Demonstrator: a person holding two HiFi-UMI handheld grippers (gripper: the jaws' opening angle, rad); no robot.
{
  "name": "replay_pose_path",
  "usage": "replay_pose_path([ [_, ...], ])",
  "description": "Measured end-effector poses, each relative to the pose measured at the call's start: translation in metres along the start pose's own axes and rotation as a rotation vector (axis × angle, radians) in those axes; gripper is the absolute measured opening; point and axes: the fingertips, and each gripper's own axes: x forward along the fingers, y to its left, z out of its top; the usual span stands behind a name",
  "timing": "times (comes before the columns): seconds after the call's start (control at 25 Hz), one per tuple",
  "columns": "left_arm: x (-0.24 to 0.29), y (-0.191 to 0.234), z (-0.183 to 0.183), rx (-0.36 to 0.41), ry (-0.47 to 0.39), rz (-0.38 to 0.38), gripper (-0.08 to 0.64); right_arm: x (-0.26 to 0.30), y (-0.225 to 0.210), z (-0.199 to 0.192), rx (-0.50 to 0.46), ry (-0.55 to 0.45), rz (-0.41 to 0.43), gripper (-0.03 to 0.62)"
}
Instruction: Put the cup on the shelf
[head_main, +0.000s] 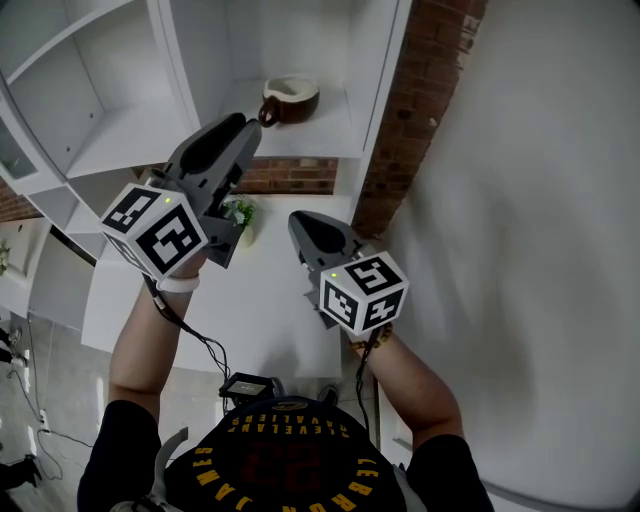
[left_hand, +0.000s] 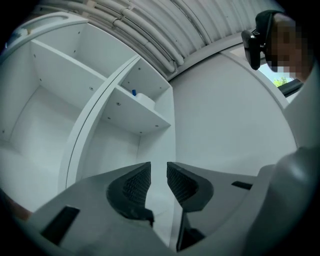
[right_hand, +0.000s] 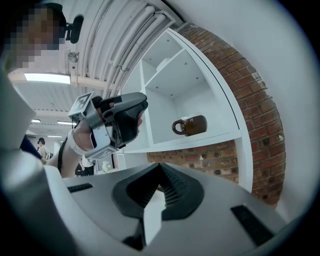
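A brown cup (head_main: 290, 100) with a pale inside stands upright on the white shelf (head_main: 305, 138), its handle to the left. In the right gripper view the cup (right_hand: 190, 125) sits alone in its shelf compartment (right_hand: 200, 142). My left gripper (head_main: 245, 125) hovers just left of and in front of the cup, apart from it. Its jaws (left_hand: 158, 167) are open by a narrow gap with nothing between them. The left gripper (right_hand: 137, 107) also shows in the right gripper view. My right gripper (head_main: 300, 222) is lower and farther back, shut and empty (right_hand: 160, 167).
A brick column (head_main: 420, 90) borders the shelf on the right, with a plain white wall (head_main: 540, 200) beyond it. Below the shelf is a white table (head_main: 270, 320) with a small plant (head_main: 238, 212). A white object (left_hand: 144, 100) lies on a higher shelf.
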Motion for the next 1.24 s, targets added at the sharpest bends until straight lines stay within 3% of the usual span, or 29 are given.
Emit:
replay_pose_path([
  [0.2,0.008,-0.005,0.016,0.02,-0.015,-0.008,0.101,0.002,0.005,0.016,-0.038,-0.028,0.01,0.006],
  [0.48,0.006,-0.002,0.005,-0.001,-0.001,0.005,0.101,-0.002,0.009,0.045,-0.086,-0.097,0.011,0.006],
  [1.24,-0.007,-0.003,-0.008,-0.049,0.017,0.009,0.101,-0.01,0.012,0.043,-0.079,-0.094,0.002,0.006],
])
